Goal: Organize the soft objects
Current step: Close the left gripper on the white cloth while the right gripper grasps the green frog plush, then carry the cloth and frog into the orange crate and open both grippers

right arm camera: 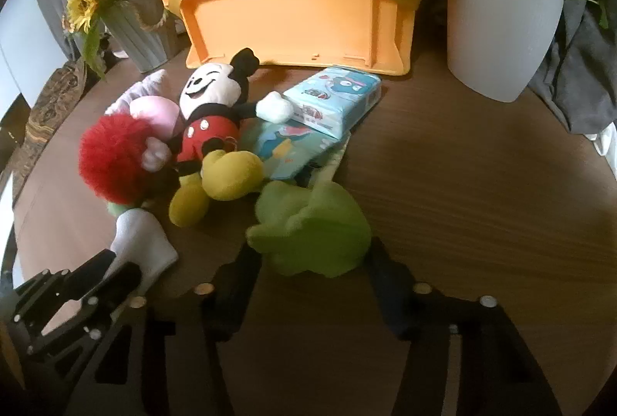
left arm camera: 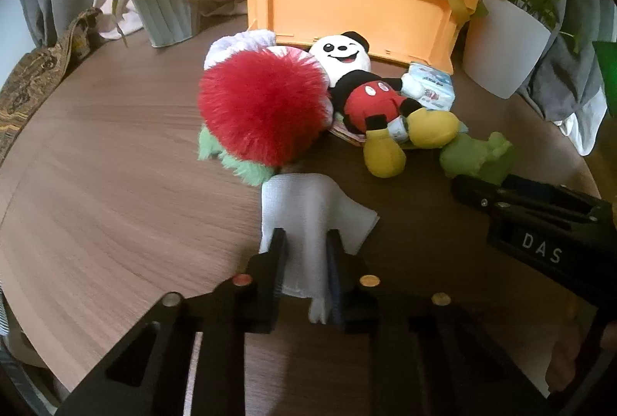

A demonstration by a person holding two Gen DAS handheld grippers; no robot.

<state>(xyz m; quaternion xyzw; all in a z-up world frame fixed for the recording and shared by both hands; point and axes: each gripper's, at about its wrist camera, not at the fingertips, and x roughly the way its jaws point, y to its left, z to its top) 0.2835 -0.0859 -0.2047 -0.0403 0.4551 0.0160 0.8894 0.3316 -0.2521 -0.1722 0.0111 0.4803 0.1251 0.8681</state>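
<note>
Right now my left gripper (left arm camera: 306, 254) has its two fingers pressed onto a white cloth (left arm camera: 308, 211), whose free end lies on the wooden table (left arm camera: 115, 184) just in front of the red pompom (left arm camera: 262, 111). My right gripper (right arm camera: 312, 269) is spread wide, one finger on either side of the green plush (right arm camera: 312, 227); I cannot tell whether the pads actually touch it. The Mickey Mouse plush (right arm camera: 210, 130) lies on its back between the pompom and two light blue tissue packs (right arm camera: 331, 103), one pack stacked partly over the other, with Mickey's white glove resting against the upper pack. Behind the pile, the orange basket (right arm camera: 300, 14) with yellow ribbon handles stands at the table's far edge, between a sunflower pot (right arm camera: 135, 26) and a white planter (right arm camera: 497, 30).
</note>
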